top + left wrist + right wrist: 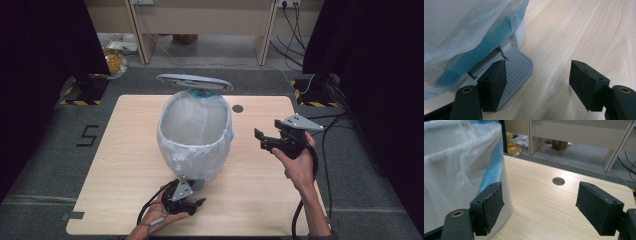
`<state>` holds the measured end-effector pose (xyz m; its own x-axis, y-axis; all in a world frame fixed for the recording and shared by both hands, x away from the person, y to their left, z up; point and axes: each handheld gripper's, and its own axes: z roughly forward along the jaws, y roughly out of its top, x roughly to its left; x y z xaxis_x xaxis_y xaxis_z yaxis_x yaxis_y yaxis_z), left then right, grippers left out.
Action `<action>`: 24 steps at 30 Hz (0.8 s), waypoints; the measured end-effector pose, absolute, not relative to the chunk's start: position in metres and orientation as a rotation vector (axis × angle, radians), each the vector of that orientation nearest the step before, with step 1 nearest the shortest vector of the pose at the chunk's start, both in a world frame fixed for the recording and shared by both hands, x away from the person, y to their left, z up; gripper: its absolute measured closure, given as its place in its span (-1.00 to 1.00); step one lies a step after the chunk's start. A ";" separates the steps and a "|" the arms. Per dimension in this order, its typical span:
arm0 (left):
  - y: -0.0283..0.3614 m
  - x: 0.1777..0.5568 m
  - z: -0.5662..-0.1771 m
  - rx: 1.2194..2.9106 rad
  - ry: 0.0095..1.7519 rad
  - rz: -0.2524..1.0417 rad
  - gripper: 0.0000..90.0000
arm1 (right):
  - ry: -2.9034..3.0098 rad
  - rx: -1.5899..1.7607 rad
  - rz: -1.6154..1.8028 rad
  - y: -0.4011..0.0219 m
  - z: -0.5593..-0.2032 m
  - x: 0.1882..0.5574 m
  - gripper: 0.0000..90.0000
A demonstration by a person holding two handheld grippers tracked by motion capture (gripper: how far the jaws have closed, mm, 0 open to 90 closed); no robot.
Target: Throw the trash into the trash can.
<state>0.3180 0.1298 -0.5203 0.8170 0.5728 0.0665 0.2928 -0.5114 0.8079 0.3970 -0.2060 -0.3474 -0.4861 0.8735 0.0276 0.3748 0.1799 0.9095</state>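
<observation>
A white pedal bin [195, 135], lined with a clear bag over a blue one, stands mid-table with its grey lid [194, 81] raised. My left gripper [199, 204] lies low at the bin's near foot. Its jaws are open, and in the left gripper view [537, 67] one jaw rests on the ribbed grey pedal [516, 67] while the other hangs over bare wood. To the right of the bin my right gripper [260, 140] is held above the table, pointing at the bin's side. It stands open [540, 187] with nothing between its jaws, and the bag's wall [456, 177] is beside its left jaw.
The wooden table [125, 150] has a round cable hole [237, 108] behind the right gripper. Desk legs and a yellow bag [115, 62] stand on the floor beyond. Cables trail along the right edge. Black stands with hazard tape [80, 95] flank the far corners.
</observation>
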 end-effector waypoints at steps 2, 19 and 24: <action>0.130 0.318 -0.520 2.136 0.633 0.414 -0.34 | 1.951 1.180 1.273 -0.208 -0.351 0.396 -0.53; 0.130 0.318 -0.520 2.140 0.630 0.417 -0.34 | 1.950 1.228 1.216 -0.225 -0.387 0.383 -0.54; 0.130 0.318 -0.520 2.152 0.629 0.414 -0.34 | 1.941 1.232 1.205 -0.226 -0.396 0.379 -0.55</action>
